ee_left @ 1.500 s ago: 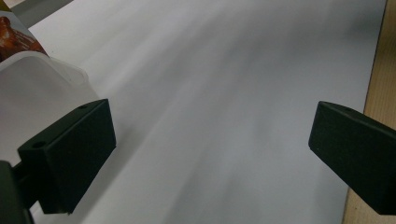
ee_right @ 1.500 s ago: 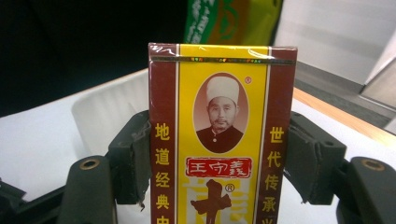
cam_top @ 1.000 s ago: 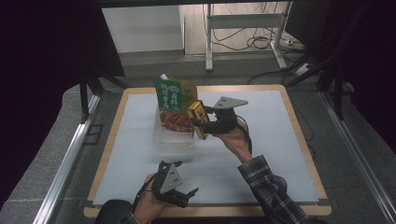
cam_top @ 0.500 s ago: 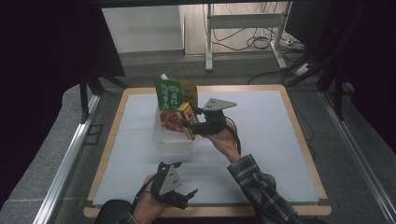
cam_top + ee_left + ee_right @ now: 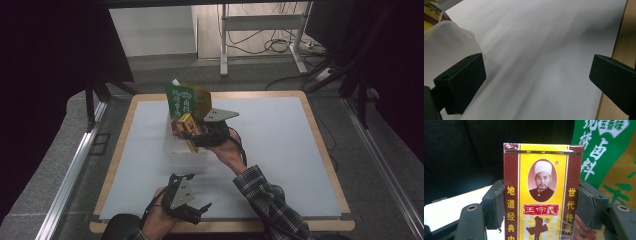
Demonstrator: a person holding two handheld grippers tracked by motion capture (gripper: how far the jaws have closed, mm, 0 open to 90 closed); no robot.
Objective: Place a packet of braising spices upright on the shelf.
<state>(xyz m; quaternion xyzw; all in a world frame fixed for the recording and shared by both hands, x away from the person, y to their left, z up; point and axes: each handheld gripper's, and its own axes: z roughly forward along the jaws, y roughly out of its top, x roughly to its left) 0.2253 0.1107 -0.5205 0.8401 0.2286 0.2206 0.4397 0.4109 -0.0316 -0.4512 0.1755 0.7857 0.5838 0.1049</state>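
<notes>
The right gripper [image 5: 196,136] has its fingers clamped on a yellow-and-maroon box [image 5: 541,192] over the clear tub [image 5: 182,150] mid-counter; the left gripper [image 5: 192,210], fingers wide apart and empty, rests at the counter's [image 5: 280,150] near edge.

We see a grey floor [image 5: 165,70] | pale wall panel [image 5: 150,30] | metal stand [image 5: 260,30] with cables [image 5: 280,45] behind | dark curtains [image 5: 45,75] flank our wood-edged table [image 5: 320,125].

The yellow-and-maroon box [image 5: 542,192] reads 地道经典 down its left maroon strip and 世代传承 down its right, with 王守義 on a red banner and a large 十 with an ® mark below. On the green packet [image 5: 604,152] behind it to the right stand 五香味 and 卤料.
</notes>
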